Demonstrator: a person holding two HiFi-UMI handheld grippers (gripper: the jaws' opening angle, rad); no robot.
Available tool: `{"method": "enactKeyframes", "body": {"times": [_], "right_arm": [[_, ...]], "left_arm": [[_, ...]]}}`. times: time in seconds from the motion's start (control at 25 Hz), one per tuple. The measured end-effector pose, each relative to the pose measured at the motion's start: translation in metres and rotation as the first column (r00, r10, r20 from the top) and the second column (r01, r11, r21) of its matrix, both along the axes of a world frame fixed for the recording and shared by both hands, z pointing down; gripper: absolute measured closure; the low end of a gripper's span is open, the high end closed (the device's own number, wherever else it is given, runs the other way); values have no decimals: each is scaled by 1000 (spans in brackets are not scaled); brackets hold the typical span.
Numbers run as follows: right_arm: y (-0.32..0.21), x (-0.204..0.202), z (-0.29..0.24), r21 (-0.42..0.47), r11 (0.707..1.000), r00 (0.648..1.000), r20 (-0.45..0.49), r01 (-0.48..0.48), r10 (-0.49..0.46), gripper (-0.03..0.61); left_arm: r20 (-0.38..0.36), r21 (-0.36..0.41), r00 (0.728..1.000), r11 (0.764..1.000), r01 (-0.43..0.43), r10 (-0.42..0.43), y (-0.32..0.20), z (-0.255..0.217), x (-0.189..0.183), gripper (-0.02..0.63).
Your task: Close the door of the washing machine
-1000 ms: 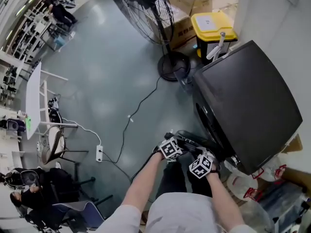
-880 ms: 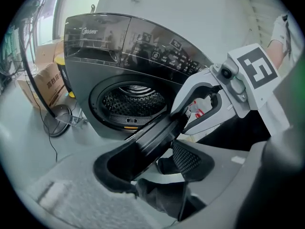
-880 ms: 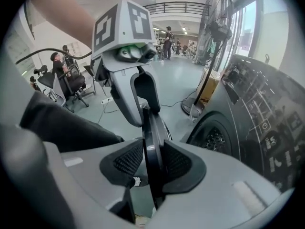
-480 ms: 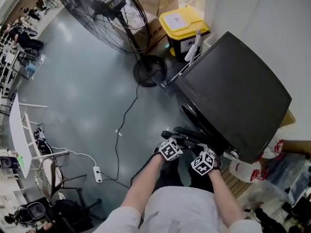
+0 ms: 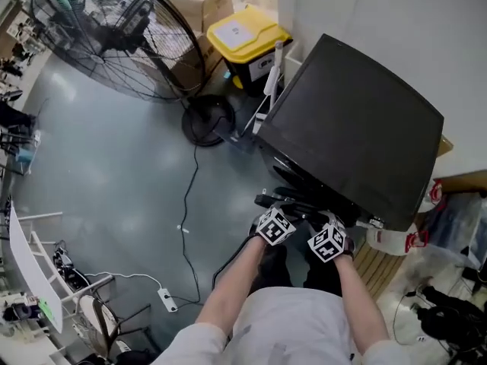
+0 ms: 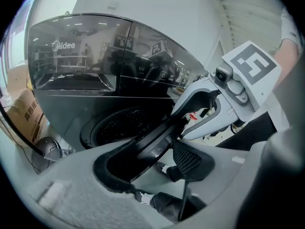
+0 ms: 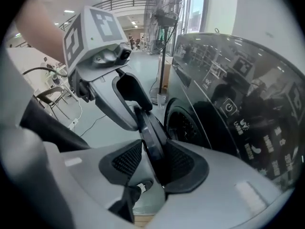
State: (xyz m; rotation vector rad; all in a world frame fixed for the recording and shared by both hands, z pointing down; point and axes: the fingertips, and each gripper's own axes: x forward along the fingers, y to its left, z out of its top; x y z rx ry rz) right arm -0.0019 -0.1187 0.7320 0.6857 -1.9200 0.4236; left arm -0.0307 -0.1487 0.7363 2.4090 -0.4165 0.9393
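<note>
A glossy black front-loading washing machine (image 5: 350, 120) fills the upper right of the head view, its front face turned toward the lower left. Its round dark door (image 5: 293, 200) hangs open just below the machine's lower edge, swung out from the front toward the person. In the left gripper view the door shows edge-on, its long line running from lower left to upper right. In the right gripper view it stands nearly upright and leans to the upper left.

The left gripper (image 5: 268, 202) has its fingers spread wide, with the door's rim between them and close to the left finger. The right gripper (image 5: 323, 217) sits just beside it on the same rim. Its fingers have just been opening, and the rim lies against the right pad with a gap to the left one.

The round drum opening (image 6: 114, 125) behind the door is dark, so its contents cannot be made out. At the upper centre of the head view, a black bin with a yellow lid (image 5: 242, 33) stands shut beside a brown cardboard box (image 5: 202, 10).
</note>
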Motion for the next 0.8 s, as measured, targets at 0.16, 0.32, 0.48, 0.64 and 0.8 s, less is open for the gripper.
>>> {"method": "enactKeyframes", "body": {"times": [0.16,0.32,0.48,0.64,0.8], "right_arm": [[-11,7,-2,17,995,995,-8,-101,101,416],[-22,8,-2,32,982,983,-17,-184,185,408],[-25,10,-3,29,955,955,-25,-294,295,400],[-24,14,-4,48,920,919,-47,-390,392,375],[-22,17,-6,84,882,881,-60,-464,469,361]], "left_arm": [[-16,34,999,999,-29,29,-12,-3,10,370],[-29,47,999,998,-43,44,-23,-4,12,370],[-3,20,1000,1000,-19,19,-26,-4,13,363],[33,-11,998,998,61,-61,-22,-4,13,341],[66,20,992,994,110,-112,-21,-5,9,339]]}}
